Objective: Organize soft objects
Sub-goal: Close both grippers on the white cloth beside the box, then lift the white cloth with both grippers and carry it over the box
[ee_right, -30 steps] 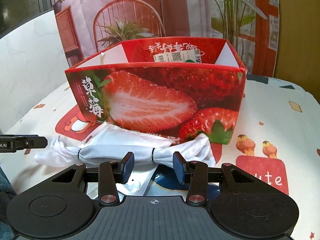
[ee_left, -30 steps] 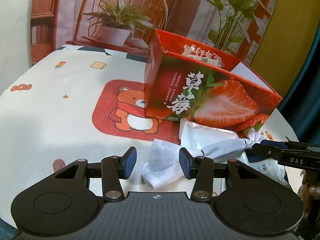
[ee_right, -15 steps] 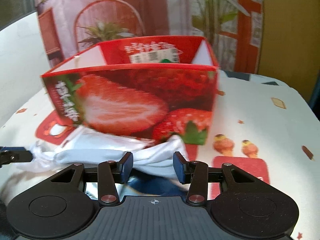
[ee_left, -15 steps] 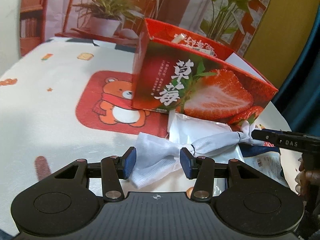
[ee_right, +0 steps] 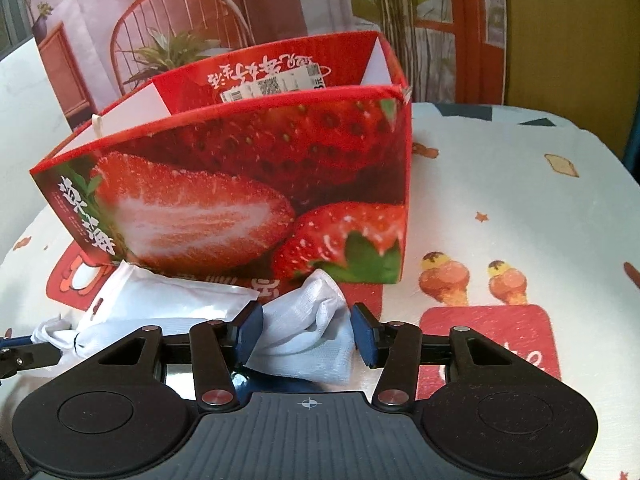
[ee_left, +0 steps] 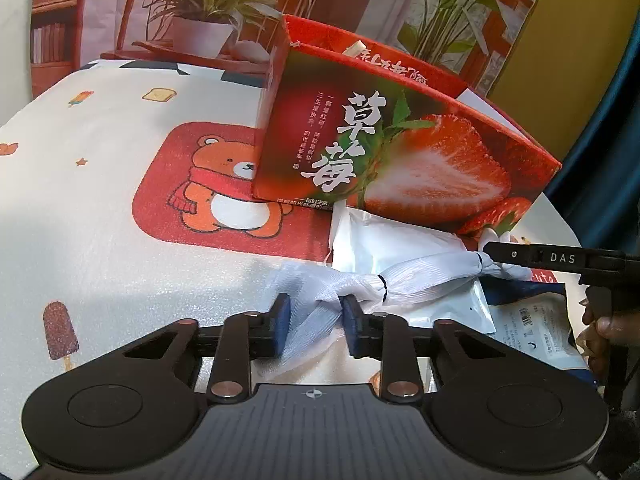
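Two handheld grippers are closing in on opposite ends of a white cloth bundle (ee_left: pixel 416 276), cinched by dark bands, which is lying on the printed tablecloth (ee_left: pixel 100 220) just in front of the open strawberry box (ee_left: pixel 400 152). Its middle is resting across a white plastic pouch (ee_left: pixel 400 240), and a blue-and-white packet (ee_left: pixel 536 320) is lying beside it.

Seen from the left wrist, the bundle's long axis is running crosswise, from low left to upper right, roughly along the box's front wall. The left gripper (ee_left: pixel 314 322) is sitting at the flared near end; its jaws have just been closing, the pads are now gathering the gauzy fabric between them, and they appear to be pinching it. At the far end, the right gripper (ee_right: pixel 306 338) is straddling the other flared tail with its jaws spread, having just been opening; the pads are standing beside the cloth rather than pressing it.

Each hand is nearest its own end, so a two-handed lift toward the box likely depends on the right jaws closing first.
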### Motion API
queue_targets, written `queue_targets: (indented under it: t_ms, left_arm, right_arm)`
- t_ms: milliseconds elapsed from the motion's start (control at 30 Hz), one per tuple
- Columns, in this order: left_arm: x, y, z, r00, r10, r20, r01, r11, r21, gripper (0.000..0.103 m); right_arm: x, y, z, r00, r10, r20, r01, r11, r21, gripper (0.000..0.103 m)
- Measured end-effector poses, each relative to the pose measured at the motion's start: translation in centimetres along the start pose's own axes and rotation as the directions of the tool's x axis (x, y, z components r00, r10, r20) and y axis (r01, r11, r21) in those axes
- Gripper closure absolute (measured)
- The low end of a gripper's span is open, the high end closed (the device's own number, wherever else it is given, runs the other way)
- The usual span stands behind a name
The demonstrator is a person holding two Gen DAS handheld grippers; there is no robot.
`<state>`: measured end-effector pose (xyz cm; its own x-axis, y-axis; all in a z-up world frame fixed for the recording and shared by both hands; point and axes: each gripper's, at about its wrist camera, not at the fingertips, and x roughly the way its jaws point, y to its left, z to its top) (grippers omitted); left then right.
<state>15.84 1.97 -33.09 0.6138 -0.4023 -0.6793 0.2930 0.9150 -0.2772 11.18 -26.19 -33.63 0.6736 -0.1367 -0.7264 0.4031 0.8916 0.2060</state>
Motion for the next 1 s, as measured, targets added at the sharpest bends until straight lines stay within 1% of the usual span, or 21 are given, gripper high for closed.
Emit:
queue_targets:
  t_ms: [33, 133, 200, 267, 300, 367, 433, 533, 733, 1000]
  left_arm:
    - [0.0, 0.0, -0.1, 1.000, 0.000, 0.002, 0.000, 1.000, 0.002, 0.081]
    - [0.0, -0.1, -0.2, 1.000, 0.004, 0.009, -0.004, 1.000, 0.005, 0.086]
    - [-0.1, -0.1, -0.1, 1.000, 0.010, 0.018, -0.010, 1.000, 0.006, 0.089]
    - [-0.4, 0.0, -0.1, 1.000, 0.007, 0.029, -0.007, 1.000, 0.004, 0.091]
    - [-0.5, 0.0, -0.1, 0.999, 0.003, 0.036, -0.003, 1.000, 0.004, 0.092]
    - [-0.8, -0.2, -0.1, 0.999, 0.005, 0.049, -0.005, 1.000, 0.010, 0.092]
    - [-1.2, -0.4, 0.0, 0.998, 0.008, 0.064, -0.009, 1.000, 0.016, 0.092]
    - [-1.7, -0.4, 0.1, 0.996, 0.015, 0.086, -0.017, 1.000, 0.016, 0.092]
    - [-2.8, -0.1, 0.4, 0.991, 0.025, 0.130, -0.023, 1.000, -0.013, 0.092]
    - [-3.8, 0.2, 0.9, 0.984, 0.035, 0.177, -0.030, 0.999, -0.027, 0.092]
  right_arm:
    - [0.1, 0.0, -0.1, 1.000, 0.002, -0.001, -0.002, 1.000, 0.002, 0.056]
    - [0.1, 0.1, -0.4, 1.000, 0.004, -0.002, -0.004, 1.000, 0.003, 0.059]
    - [0.0, 0.2, -0.5, 1.000, 0.003, 0.000, -0.003, 1.000, -0.006, 0.063]
    - [-0.4, 0.4, -0.6, 1.000, -0.003, 0.008, 0.003, 1.000, -0.017, 0.076]
    - [-0.6, 0.4, -0.6, 1.000, -0.003, 0.012, 0.003, 1.000, -0.019, 0.078]
    - [-1.1, 0.4, -0.7, 1.000, 0.001, 0.025, 0.000, 1.000, -0.021, 0.087]
    - [-1.7, 0.3, -0.7, 0.999, 0.007, 0.041, -0.006, 1.000, -0.020, 0.091]
    - [-2.9, 0.5, -0.8, 0.997, 0.029, 0.077, -0.028, 0.999, -0.017, 0.094]
    - [-5.0, 1.7, -0.5, 0.987, 0.064, 0.145, -0.055, 0.997, -0.061, 0.094]
    - [-6.2, 2.7, -0.1, 0.980, 0.092, 0.175, -0.077, 0.993, -0.090, 0.095]
